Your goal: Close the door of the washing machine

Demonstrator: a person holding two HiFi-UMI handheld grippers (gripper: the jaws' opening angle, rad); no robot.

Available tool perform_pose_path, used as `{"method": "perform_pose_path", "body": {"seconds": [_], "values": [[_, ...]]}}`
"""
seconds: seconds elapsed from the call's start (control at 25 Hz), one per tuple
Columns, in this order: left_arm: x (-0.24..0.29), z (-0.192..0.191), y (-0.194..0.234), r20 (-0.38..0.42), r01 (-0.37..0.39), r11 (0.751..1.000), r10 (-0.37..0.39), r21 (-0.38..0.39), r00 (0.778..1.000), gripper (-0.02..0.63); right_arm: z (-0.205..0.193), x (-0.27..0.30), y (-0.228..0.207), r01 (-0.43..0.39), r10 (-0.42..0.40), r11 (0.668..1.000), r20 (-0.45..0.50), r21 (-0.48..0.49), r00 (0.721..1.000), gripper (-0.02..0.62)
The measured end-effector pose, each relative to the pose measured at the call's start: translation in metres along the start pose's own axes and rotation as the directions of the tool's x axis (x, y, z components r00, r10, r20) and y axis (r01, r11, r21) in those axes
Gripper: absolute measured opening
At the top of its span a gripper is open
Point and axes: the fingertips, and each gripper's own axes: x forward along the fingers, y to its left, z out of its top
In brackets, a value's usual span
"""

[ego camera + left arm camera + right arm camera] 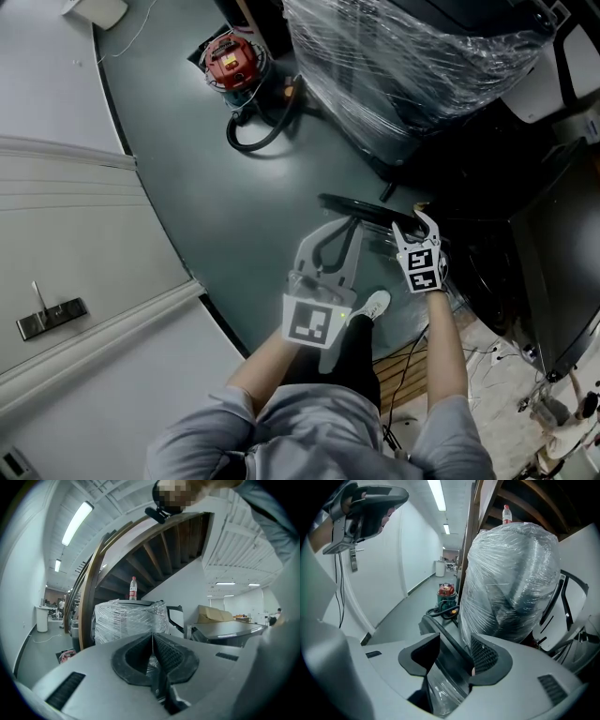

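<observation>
The washing machine's door (364, 208) is a dark rim with a clear glass bowl, standing open over the grey floor beside the dark machine body (553, 272) on the right. My right gripper (418, 221) reaches down onto it. In the right gripper view the door's rim (440, 631) runs between the pads of my right gripper (454, 649), whose jaws stand apart and do not squeeze it. My left gripper (343, 227) hovers just left of the door, holding nothing. In its own view the left gripper (152, 641) has its pads pressed together.
A red vacuum cleaner (231, 60) with a black hose (255, 133) stands at the back. A large plastic-wrapped appliance (403, 66) with a bottle (133, 588) on top is behind the door. A white curved wall (84, 216) runs along the left. Cables (487, 281) lie at lower right.
</observation>
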Motion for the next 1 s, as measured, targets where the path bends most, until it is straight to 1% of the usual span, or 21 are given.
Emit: {"method": "perform_pose_path", "body": {"seconds": [0.12, 0.16, 0.28, 0.36, 0.44, 0.52, 0.68, 0.84, 1.0], "values": [[0.000, 0.000, -0.002, -0.006, 0.009, 1.000, -0.009, 0.020, 1.000, -0.002, -0.010, 0.008, 0.007, -0.042, 0.042, 0.999, -0.042, 0.009, 0.998, 0.176], [-0.001, 0.000, -0.003, -0.007, 0.014, 0.999, -0.014, 0.031, 1.000, -0.002, -0.013, 0.008, 0.009, -0.047, 0.047, 0.999, -0.046, 0.012, 0.998, 0.189], [-0.001, 0.001, -0.006, -0.007, 0.029, 0.998, -0.028, 0.059, 1.000, -0.002, -0.012, 0.008, 0.008, -0.044, 0.045, 0.999, -0.032, 0.030, 0.998, 0.189], [-0.001, 0.000, -0.008, -0.009, 0.028, 0.999, -0.028, 0.045, 1.000, -0.002, -0.012, 0.008, 0.008, -0.047, 0.048, 0.998, -0.026, 0.037, 0.999, 0.189], [-0.002, -0.002, -0.011, -0.010, 0.023, 1.000, -0.023, 0.010, 1.000, -0.002, -0.014, 0.007, 0.010, -0.050, 0.051, 0.998, -0.029, 0.031, 0.998, 0.189], [-0.002, -0.002, -0.015, -0.010, 0.028, 1.000, -0.028, 0.004, 1.000, -0.002, -0.015, 0.005, 0.013, -0.055, 0.055, 0.998, -0.036, 0.019, 0.998, 0.189], [-0.001, -0.004, -0.024, -0.024, 0.049, 0.998, -0.049, 0.024, 0.999, -0.002, -0.017, 0.000, 0.020, -0.073, 0.074, 0.997, -0.029, 0.016, 0.997, 0.189], [0.000, 0.001, -0.032, -0.008, 0.069, 0.996, -0.068, 0.055, 0.998, -0.002, -0.023, -0.007, 0.029, -0.096, 0.097, 0.995, -0.020, 0.031, 0.995, 0.189], [0.001, 0.001, -0.042, -0.014, 0.091, 0.993, -0.090, 0.080, 0.996, -0.002, -0.027, -0.015, 0.037, -0.108, 0.108, 0.994, -0.010, 0.035, 0.994, 0.189]]}}
